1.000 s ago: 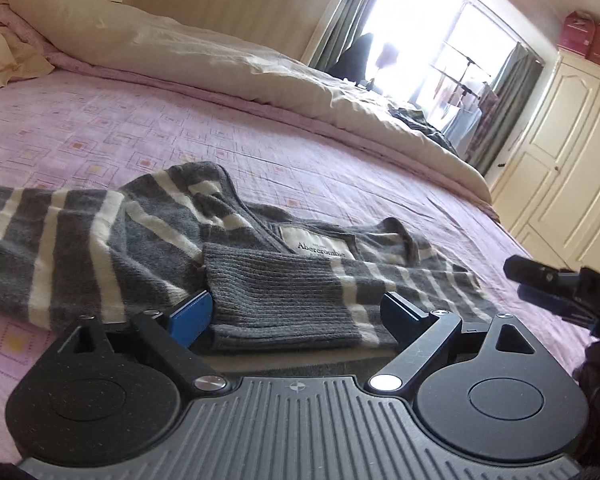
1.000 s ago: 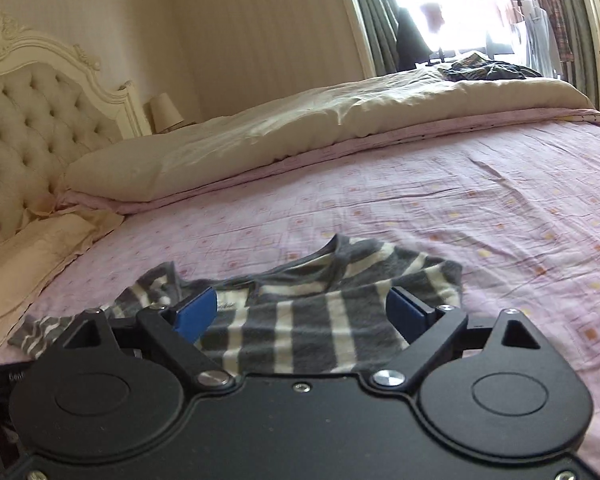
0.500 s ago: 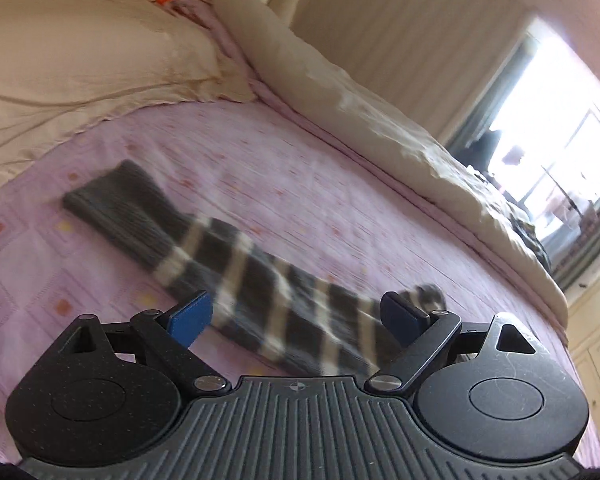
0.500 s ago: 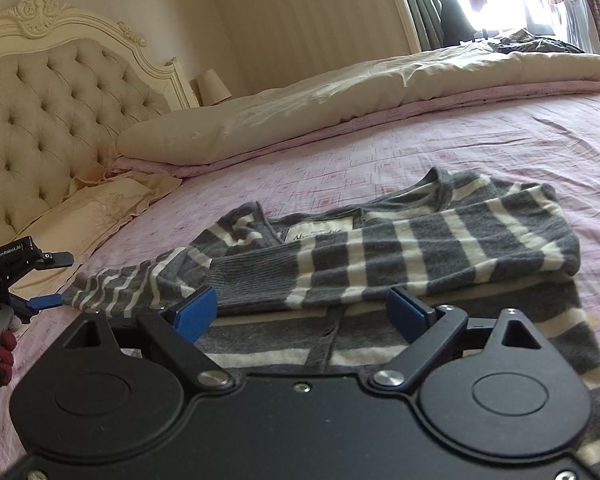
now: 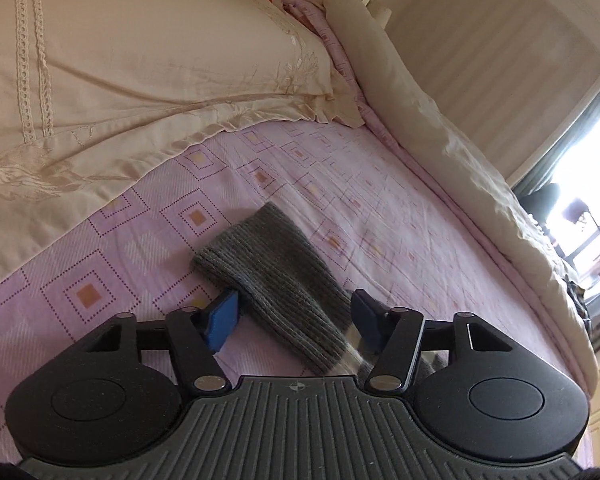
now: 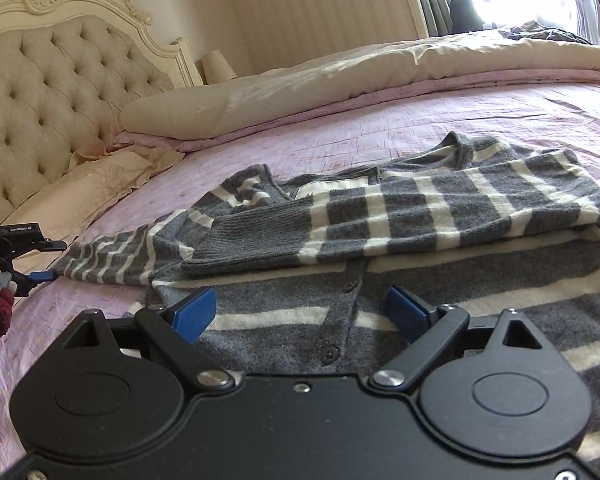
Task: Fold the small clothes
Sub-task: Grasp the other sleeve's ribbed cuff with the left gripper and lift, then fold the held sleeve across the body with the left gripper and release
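A grey and white striped cardigan [image 6: 420, 216] lies on the pink bedsheet [image 6: 460, 120], with one sleeve folded across its chest. The other sleeve stretches out to the left and ends in a grey ribbed cuff [image 5: 268, 272]. My left gripper [image 5: 292, 320] straddles that cuff, its jaws closing with the cuff between them. The blue pads [image 5: 220, 320] stand at the cuff's edges and do not squeeze it. In the right wrist view the left gripper [image 6: 50, 260] shows at the sleeve's far end. My right gripper [image 6: 300, 312] hovers open over the buttoned front, gripping nothing.
A cream pillow [image 5: 140, 80] lies just beyond the cuff. A rolled cream duvet [image 6: 340, 80] runs along the far side of the bed, below a tufted headboard [image 6: 60, 80]. A gloved hand [image 6: 0, 304] holds the left gripper. A bright window [image 5: 580, 220] is at the right.
The left gripper swung from the cardigan's body out along the sleeve to the cuff, rolled, and its jaws narrowed. The right gripper came closer and lower over the cardigan's front.
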The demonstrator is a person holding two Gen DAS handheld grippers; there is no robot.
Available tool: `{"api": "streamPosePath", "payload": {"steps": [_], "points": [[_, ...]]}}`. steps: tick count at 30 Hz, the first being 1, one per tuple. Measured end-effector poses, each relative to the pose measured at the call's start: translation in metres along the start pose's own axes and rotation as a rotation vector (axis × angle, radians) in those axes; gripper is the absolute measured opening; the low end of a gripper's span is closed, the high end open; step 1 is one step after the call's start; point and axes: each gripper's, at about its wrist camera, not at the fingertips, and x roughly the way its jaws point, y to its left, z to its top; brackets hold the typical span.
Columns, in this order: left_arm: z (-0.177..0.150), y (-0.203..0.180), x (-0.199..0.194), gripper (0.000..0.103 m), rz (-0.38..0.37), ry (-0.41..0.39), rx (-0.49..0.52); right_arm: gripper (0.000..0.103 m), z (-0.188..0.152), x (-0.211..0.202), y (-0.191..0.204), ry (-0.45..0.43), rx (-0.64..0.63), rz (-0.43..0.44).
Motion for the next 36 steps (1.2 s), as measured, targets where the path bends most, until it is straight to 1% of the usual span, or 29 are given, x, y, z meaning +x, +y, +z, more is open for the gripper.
{"api": "streamPosePath", "payload": {"steps": [4, 5, 7, 8, 9, 10, 11, 15, 18, 22, 27, 31, 34, 36], "points": [[0.001, 0.0, 0.009, 0.053, -0.017, -0.01, -0.016, 0.097, 0.0, 0.002, 0.001, 0.008, -0.001, 0.005], [0.001, 0.002, 0.01, 0.053, -0.028, -0.019, -0.033, 0.097, -0.001, 0.003, 0.0, 0.008, 0.0, 0.006], [-0.001, 0.007, 0.01, 0.053, -0.053, -0.036, -0.102, 0.097, -0.001, 0.003, -0.001, 0.007, 0.005, 0.01], [-0.002, 0.01, 0.01, 0.042, -0.063, -0.043, -0.146, 0.097, -0.001, 0.003, -0.001, 0.006, 0.009, 0.013], [-0.002, 0.012, 0.011, 0.02, -0.078, -0.037, -0.182, 0.097, -0.001, 0.003, -0.002, 0.005, 0.013, 0.016], [-0.003, 0.013, 0.011, 0.011, -0.082, -0.029, -0.202, 0.097, -0.001, 0.003, -0.003, 0.004, 0.02, 0.02], [-0.004, 0.011, 0.01, 0.007, -0.071, -0.034, -0.201, 0.097, -0.001, 0.002, -0.004, 0.003, 0.024, 0.023], [-0.003, -0.007, -0.009, 0.005, -0.045, -0.113, -0.099, 0.097, -0.001, 0.002, -0.006, -0.001, 0.039, 0.033], [0.004, -0.026, -0.03, 0.005, -0.064, -0.163, -0.052, 0.097, -0.001, 0.002, -0.007, -0.004, 0.049, 0.038], [0.009, -0.07, -0.061, 0.005, -0.104, -0.211, 0.074, 0.097, 0.0, 0.001, -0.009, -0.008, 0.061, 0.047], [0.002, -0.142, -0.095, 0.005, -0.239, -0.23, 0.199, 0.097, 0.001, -0.001, -0.015, -0.013, 0.101, 0.074], [-0.017, -0.208, -0.114, 0.005, -0.358, -0.227, 0.322, 0.096, 0.008, -0.01, -0.025, -0.021, 0.156, 0.077], [-0.04, -0.253, -0.115, 0.005, -0.461, -0.188, 0.383, 0.097, 0.015, -0.027, -0.038, -0.053, 0.195, 0.08], [-0.06, -0.28, -0.11, 0.005, -0.512, -0.151, 0.423, 0.097, 0.02, -0.039, -0.05, -0.073, 0.21, 0.067]]}}
